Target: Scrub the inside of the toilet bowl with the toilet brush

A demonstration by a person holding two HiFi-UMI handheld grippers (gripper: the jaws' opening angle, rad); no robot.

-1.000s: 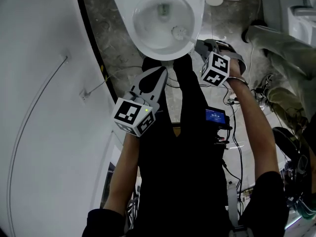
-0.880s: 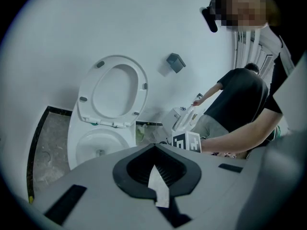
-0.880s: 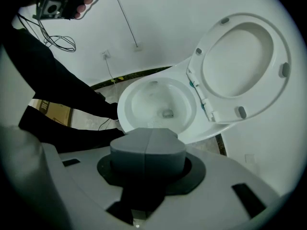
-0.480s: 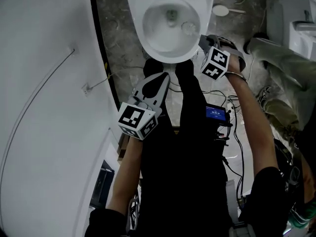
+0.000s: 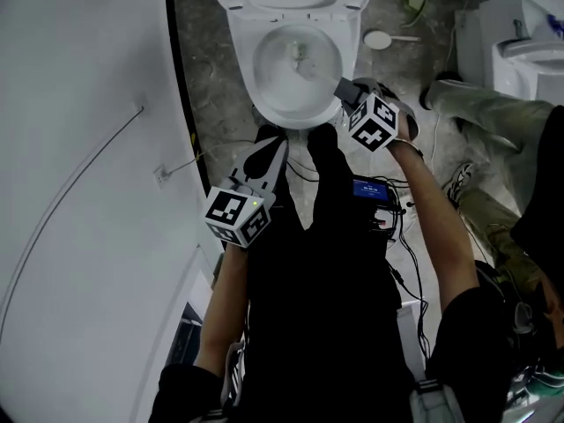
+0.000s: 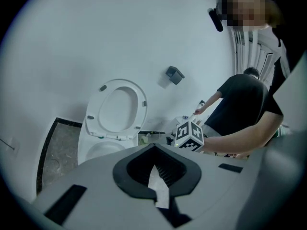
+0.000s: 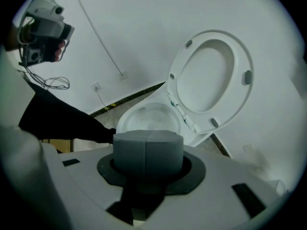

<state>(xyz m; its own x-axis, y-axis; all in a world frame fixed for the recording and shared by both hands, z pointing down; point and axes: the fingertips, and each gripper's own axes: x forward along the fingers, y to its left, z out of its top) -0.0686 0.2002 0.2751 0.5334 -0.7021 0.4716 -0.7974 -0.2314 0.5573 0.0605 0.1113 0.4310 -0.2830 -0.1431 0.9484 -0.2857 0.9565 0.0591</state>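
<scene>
The white toilet [image 5: 242,33] stands at the top of the head view, seat and lid raised, bowl [image 5: 295,77] open. My right gripper [image 5: 345,91] is at the bowl's right rim, shut on the grey handle of the toilet brush [image 7: 147,149], which fills the space between its jaws in the right gripper view. A small pale shape in the bowl looks like the brush head [image 5: 299,54], low toward the middle. My left gripper [image 5: 271,148] hangs just in front of the bowl, shut on nothing. The left gripper view shows the raised seat [image 6: 117,109] and the bowl [image 6: 98,150] beyond its tips [image 6: 154,150].
A white curved wall [image 5: 88,148] runs close along the left. A round white object [image 5: 379,39] lies on the stone floor to the toilet's right. Another person's legs [image 5: 480,113] and a white fixture [image 5: 529,55] stand at the right. Cables and a blue-lit device [image 5: 372,189] hang on my front.
The brush head has moved from the bowl's right side toward its middle. My right gripper stays by the right rim. The toilet sits lower in the head view, with the raised seat showing.
</scene>
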